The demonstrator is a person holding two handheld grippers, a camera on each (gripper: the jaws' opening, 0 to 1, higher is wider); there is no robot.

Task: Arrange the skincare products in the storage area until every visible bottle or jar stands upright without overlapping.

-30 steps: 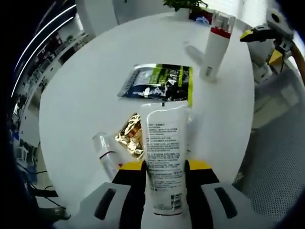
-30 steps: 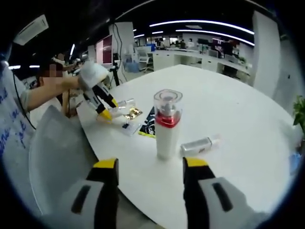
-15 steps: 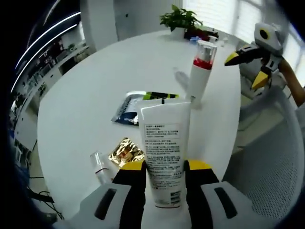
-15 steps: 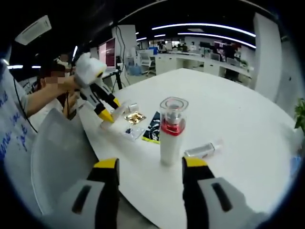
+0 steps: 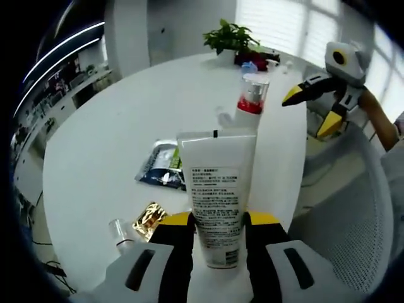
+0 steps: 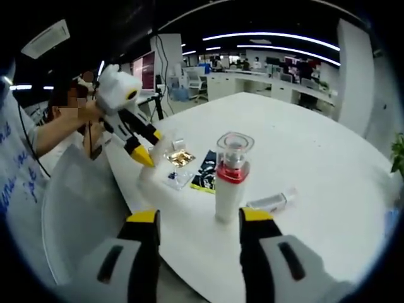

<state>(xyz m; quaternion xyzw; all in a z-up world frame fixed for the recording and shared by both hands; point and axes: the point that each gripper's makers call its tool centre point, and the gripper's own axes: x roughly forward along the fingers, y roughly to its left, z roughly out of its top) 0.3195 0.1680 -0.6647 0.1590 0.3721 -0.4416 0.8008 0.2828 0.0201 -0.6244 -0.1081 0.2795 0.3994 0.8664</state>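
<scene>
The left tool clamps a white tube whose body hides the red-collared pump bottle's base, while the right tool gapes empty above the counter.

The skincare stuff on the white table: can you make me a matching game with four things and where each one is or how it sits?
Things:
1. white tube
2. pump bottle with the red band
3. small clear bottle
4. gold sachet

States:
A. lying on its side behind the pump bottle
B. held between the jaws of the left tool
C. lying flat on the table near the left tool
D. standing upright on the table

Pairs: 1-B, 2-D, 3-A, 4-C
</scene>
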